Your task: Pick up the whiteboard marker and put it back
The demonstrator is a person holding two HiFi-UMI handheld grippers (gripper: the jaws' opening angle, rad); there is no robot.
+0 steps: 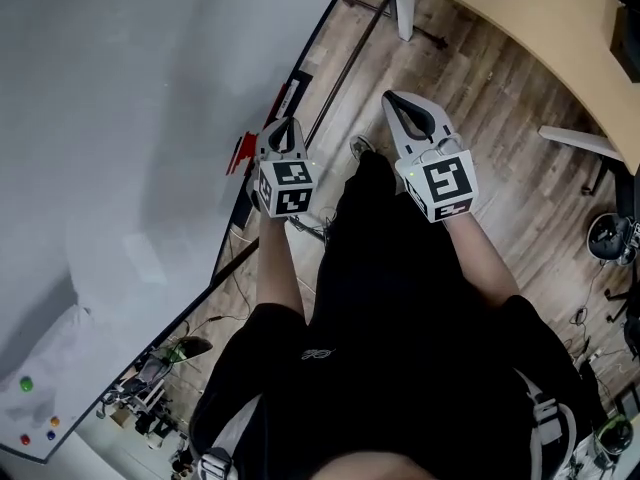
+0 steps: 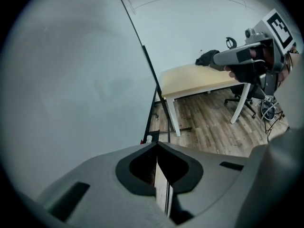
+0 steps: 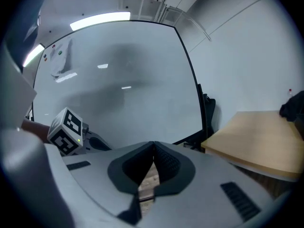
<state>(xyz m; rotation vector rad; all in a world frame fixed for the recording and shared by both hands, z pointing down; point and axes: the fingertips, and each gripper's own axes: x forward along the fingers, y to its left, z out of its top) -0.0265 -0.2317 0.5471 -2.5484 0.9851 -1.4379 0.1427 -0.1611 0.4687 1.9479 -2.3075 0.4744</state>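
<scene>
I cannot make out a whiteboard marker with certainty. Small red pieces [image 1: 243, 151] sit at the whiteboard's [image 1: 130, 118] lower edge, just left of my left gripper [image 1: 287, 124]; in the left gripper view a small white and red item [image 2: 148, 138] shows there. The left gripper [image 2: 156, 144] is shut and holds nothing, its tip close to the board's black frame. My right gripper [image 1: 391, 99] is also shut and empty, held out over the wooden floor, to the right of the left one. It points toward the board [image 3: 118, 80] in its own view [image 3: 153, 143].
A light wooden table [image 1: 520, 28] with white legs stands ahead on the right. An office chair base [image 1: 608, 236] and cables lie at the far right. Coloured magnets [image 1: 26, 383] sit on the board's near corner, with clutter [image 1: 150, 388] on the floor below it.
</scene>
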